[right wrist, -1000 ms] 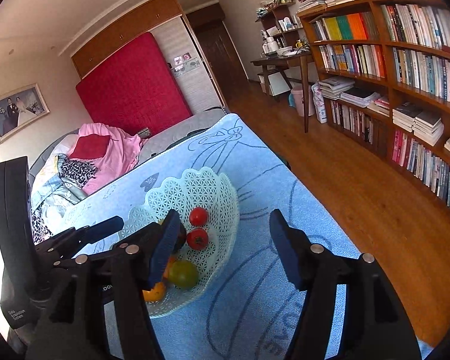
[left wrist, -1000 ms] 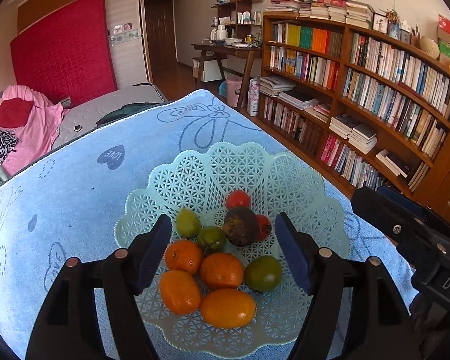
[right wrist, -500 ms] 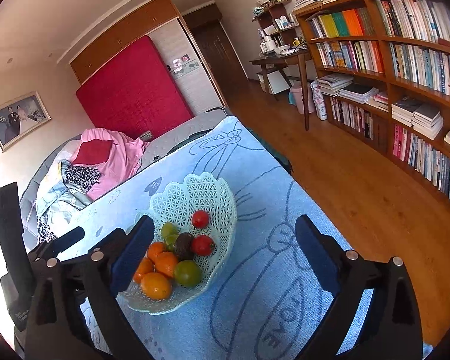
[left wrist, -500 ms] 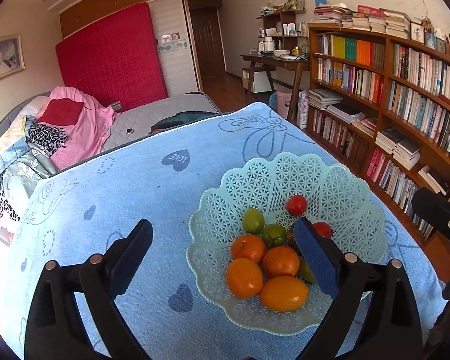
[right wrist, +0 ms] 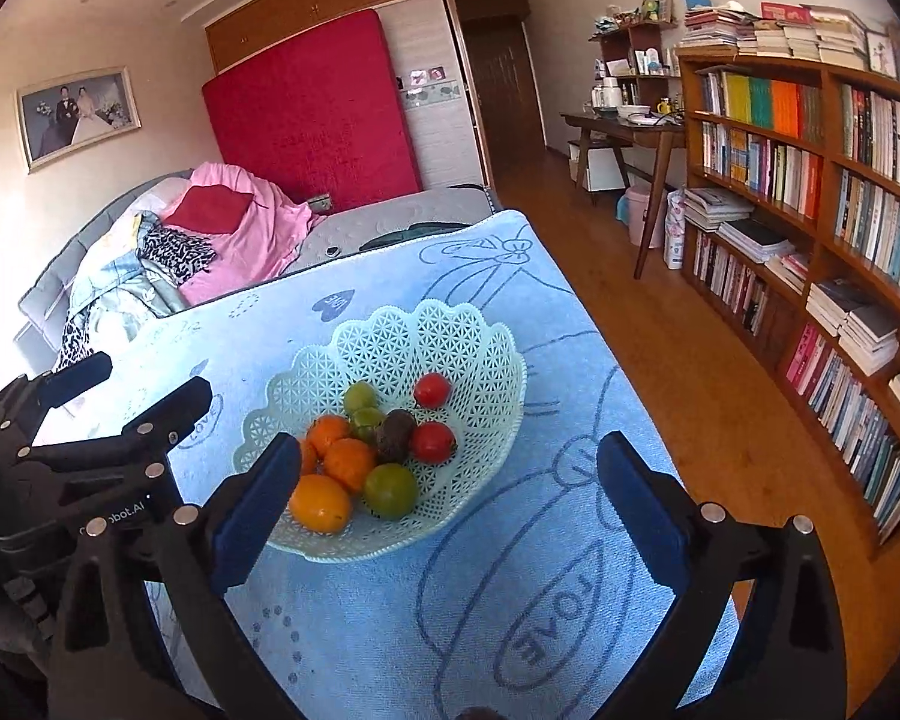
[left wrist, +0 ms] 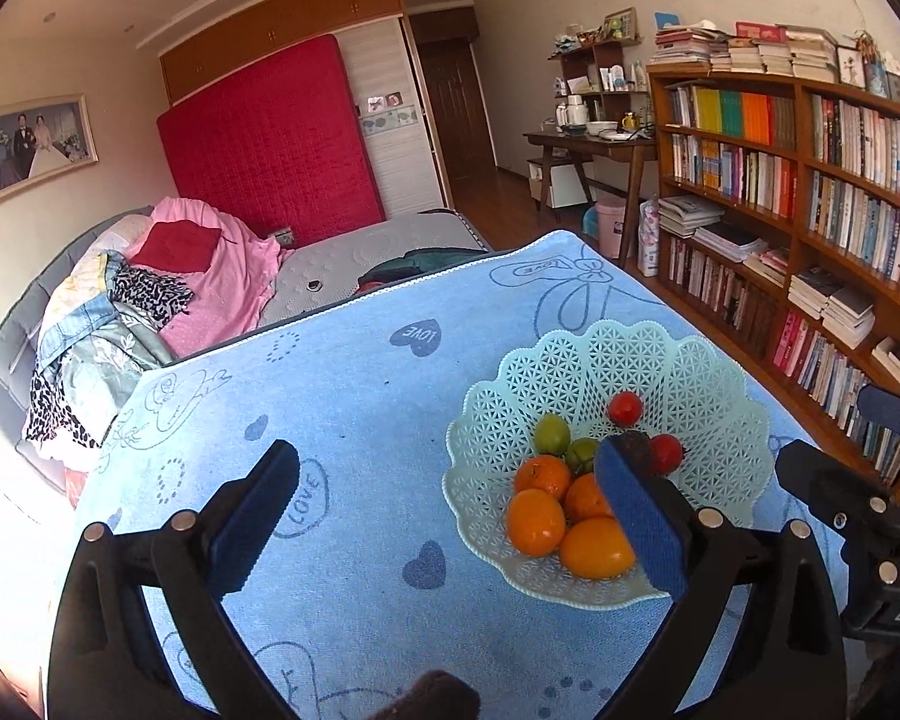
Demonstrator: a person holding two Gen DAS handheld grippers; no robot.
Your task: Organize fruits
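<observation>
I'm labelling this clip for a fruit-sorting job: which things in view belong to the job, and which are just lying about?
Belongs to the job:
- mint lattice basket
- oranges
- red tomatoes
- green fruits
- dark fruit

Just lying about:
- blue cloth
- bookshelf
- bed with pink blanket
- desk

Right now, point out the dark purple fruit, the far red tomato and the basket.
dark purple fruit (right wrist: 395, 433), right wrist view, top centre
far red tomato (right wrist: 432, 390), right wrist view, centre
basket (right wrist: 426, 330), right wrist view, bare back wall

Blue cloth (right wrist: 390, 630), fruit basket (right wrist: 450, 330) on it
</observation>
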